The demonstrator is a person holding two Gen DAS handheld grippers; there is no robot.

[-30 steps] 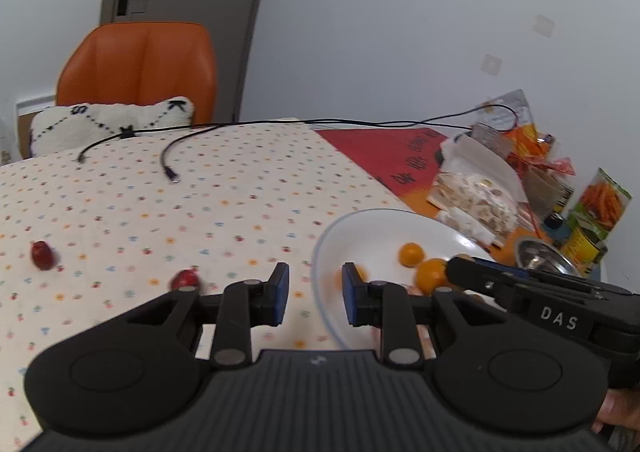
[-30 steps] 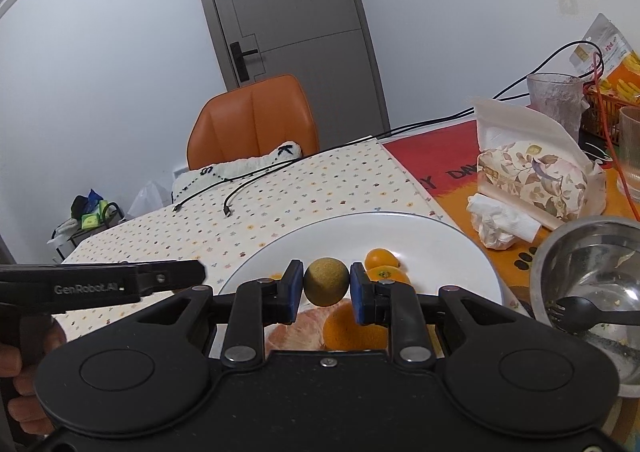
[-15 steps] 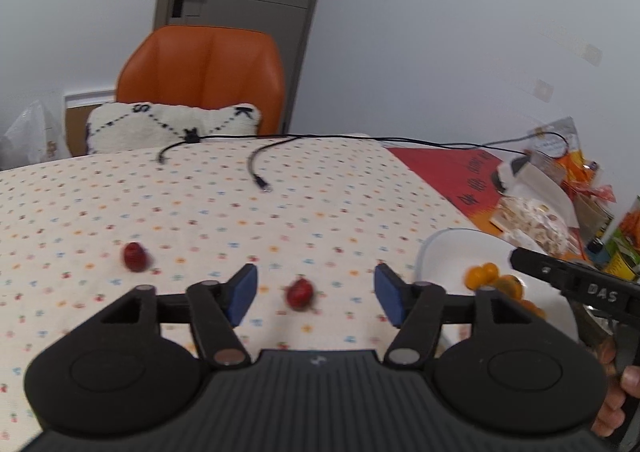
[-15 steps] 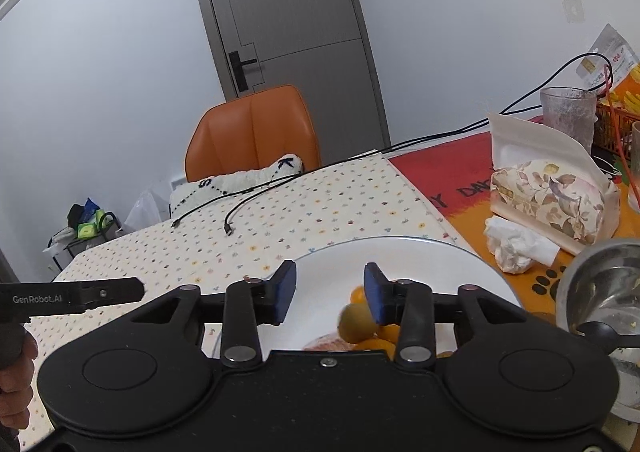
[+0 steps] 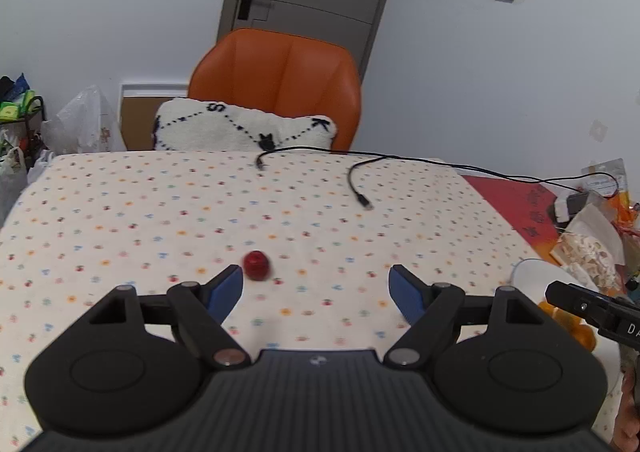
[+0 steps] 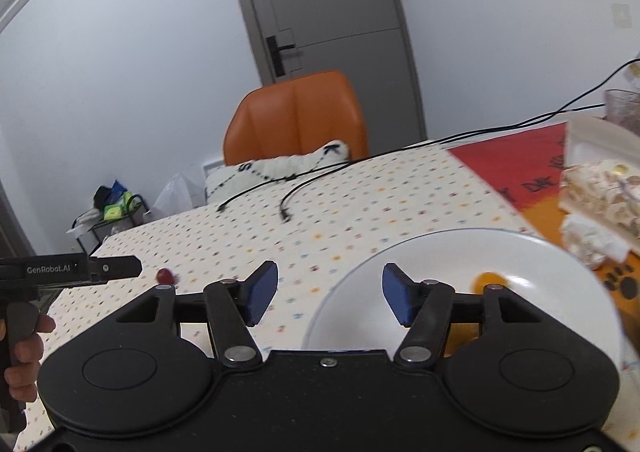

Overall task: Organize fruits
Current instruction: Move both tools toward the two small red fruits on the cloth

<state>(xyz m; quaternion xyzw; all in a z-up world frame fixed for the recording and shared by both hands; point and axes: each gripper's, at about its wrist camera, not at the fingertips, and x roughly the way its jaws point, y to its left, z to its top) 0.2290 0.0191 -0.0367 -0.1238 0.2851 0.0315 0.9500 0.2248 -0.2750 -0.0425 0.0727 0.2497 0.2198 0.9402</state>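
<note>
A small red fruit lies on the dotted tablecloth, just ahead of the left finger of my left gripper, which is open wide and holds nothing. The white plate sits at the right with orange fruits on it. In the right wrist view my right gripper is open and empty over the near-left rim of the plate. One orange fruit shows on it; others are hidden behind the gripper. The red fruit lies to the left, near the other gripper's tip.
An orange chair with a white cushion stands past the far table edge. Two black cables trail over the cloth. On the right are a red mat, a snack bag and crumpled tissue.
My right gripper opened, dropped the round green-brown fruit onto the plate, then swung left. My left gripper opened wide and turned left from the plate toward the red fruit.
</note>
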